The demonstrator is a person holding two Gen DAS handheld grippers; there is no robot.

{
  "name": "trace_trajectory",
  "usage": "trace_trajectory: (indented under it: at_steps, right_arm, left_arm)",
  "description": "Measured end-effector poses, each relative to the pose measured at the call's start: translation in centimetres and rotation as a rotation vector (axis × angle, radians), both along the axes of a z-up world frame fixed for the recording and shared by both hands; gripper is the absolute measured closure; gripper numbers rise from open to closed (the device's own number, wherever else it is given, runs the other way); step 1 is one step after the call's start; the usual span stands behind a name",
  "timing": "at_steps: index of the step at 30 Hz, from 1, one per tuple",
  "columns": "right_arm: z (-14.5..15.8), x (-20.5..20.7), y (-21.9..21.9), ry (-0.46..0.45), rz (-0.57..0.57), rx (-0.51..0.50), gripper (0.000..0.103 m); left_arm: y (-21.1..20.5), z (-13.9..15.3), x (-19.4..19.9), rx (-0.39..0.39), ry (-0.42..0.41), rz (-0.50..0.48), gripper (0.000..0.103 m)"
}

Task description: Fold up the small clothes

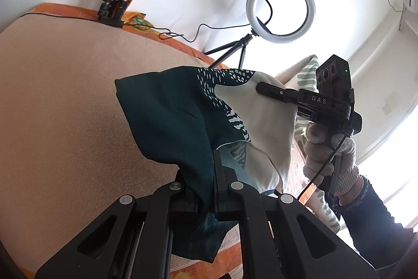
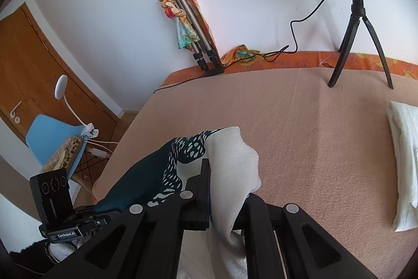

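Left gripper (image 1: pixel 206 174): fingers together, clamped on the dark teal end of the garment (image 1: pixel 183 117). Right gripper (image 2: pixel 224 190): fingers together, clamped on the cream end of the same garment; in the left wrist view its fingers (image 1: pixel 271 90) press into the cream panel up and to the right of the left fingers.

Garment hangs lifted between the two grips, above the bed (image 2: pixel 300 135), not lying flat. Long axis runs grip to grip: teal end at the left fingers, cream end at the right, with a white-speckled band between the two colours. Slack teal cloth sags below and past the left fingers; a cream fold bunches over the right fingers and trails down behind them.

Gloved hand (image 1: pixel 329 161) holds the right gripper's handle, dark sleeve behind it.

Room: ahead of both sets of fingers the tan blanket is bare out to the orange far edge of the bed. Right of the right fingers, well apart, a folded white cloth (image 2: pixel 403 164). At the far edge ahead, ring light (image 1: pixel 280 9) on a small tripod, and further left a folded tripod (image 2: pixel 193 25) leaning on the wall. Left of the right fingers the bed edge drops to the floor, with a blue chair (image 2: pixel 49 137) beyond.
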State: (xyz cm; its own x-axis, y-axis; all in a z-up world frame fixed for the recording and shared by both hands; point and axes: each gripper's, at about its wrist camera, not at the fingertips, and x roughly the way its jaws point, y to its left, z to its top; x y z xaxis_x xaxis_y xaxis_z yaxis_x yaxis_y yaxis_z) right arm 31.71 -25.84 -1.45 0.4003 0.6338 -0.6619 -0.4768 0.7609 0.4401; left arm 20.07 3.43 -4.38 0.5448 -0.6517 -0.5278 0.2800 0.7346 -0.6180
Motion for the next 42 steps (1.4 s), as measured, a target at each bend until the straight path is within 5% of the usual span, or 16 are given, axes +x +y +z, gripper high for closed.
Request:
trace_trajectory:
  at_steps: [23,33,42]
  right_arm:
    - [8.8,4.2,-21.0,-0.150,-0.211,-0.106,0.101]
    - [8.3,8.7,-30.6,-0.173,-0.265,-0.183,0.101]
    - [4.8,12.3,-34.9,-0.160,-0.273,-0.197,0.101]
  left_arm:
    - [-20.6,6.6,8.6,0.018,-0.175,-0.249,0.097]
    - [-30.6,5.6,11.9,0.045,-0.198,-0.305,0.097]
    - [-36.2,3.5,12.7,0.113,-0.205,-0.350,0.097]
